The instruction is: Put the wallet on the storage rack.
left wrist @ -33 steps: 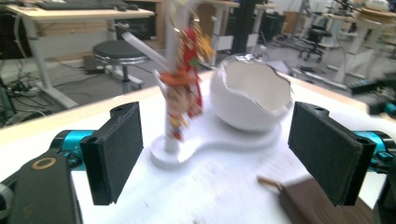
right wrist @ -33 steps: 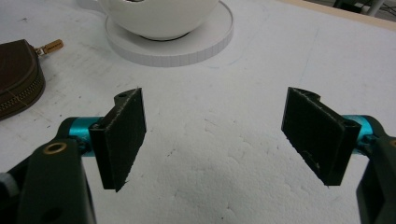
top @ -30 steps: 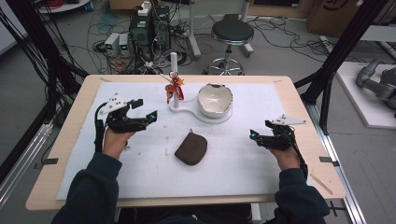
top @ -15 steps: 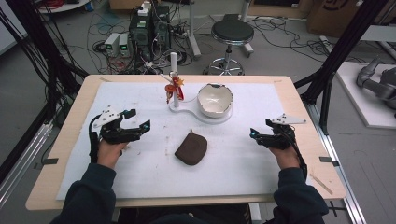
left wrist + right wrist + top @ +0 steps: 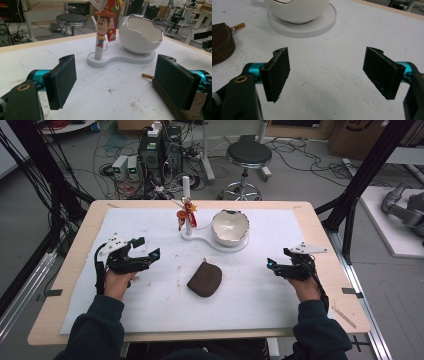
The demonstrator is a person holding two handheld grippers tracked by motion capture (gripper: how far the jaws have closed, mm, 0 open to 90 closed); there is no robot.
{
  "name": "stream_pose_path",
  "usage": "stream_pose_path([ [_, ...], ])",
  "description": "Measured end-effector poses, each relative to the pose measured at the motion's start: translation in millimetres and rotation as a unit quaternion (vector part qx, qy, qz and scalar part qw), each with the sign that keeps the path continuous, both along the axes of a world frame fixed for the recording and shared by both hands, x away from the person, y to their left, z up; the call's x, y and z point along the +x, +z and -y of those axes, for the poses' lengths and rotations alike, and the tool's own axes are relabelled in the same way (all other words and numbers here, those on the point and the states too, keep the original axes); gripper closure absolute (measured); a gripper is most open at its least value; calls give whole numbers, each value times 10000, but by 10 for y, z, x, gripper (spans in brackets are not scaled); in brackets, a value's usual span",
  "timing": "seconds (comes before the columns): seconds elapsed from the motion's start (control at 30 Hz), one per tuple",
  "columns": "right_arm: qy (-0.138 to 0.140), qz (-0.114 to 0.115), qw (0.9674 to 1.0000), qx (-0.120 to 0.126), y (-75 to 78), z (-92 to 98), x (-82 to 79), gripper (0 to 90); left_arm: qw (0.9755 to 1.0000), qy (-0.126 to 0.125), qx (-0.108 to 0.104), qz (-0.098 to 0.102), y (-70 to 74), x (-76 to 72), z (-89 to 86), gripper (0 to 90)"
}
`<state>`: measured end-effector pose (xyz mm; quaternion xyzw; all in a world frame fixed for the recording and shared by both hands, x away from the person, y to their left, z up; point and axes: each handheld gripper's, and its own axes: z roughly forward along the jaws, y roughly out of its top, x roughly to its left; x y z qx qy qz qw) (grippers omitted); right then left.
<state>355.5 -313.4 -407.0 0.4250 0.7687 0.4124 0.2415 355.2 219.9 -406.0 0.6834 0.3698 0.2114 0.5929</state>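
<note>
Place: I read this as a robotics lab.
Floor: cables tangled around computer towers.
Seating: round stool.
Frame: black struts around my worktop.

Overhead looks forward-down; both low tool cameras share the bowl.

No legible text, brand, number or label is found on any surface. The only sign is a yellow star on the red strap behind the cowboy figure keychain; print below that star is too small to read.
</note>
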Motion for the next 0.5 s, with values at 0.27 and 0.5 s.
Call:
stream_pose_path([
  [0.27, 12, -77, 10000, 52, -17, -11, 2, 220, 9998, -107, 0, -158, -25, 15, 24, 178],
  [0.5, 211, -110, 9997, 44, -27, -44, 3, 220, 9970, -512, 75, -577, -74, -9, 210, 178],
])
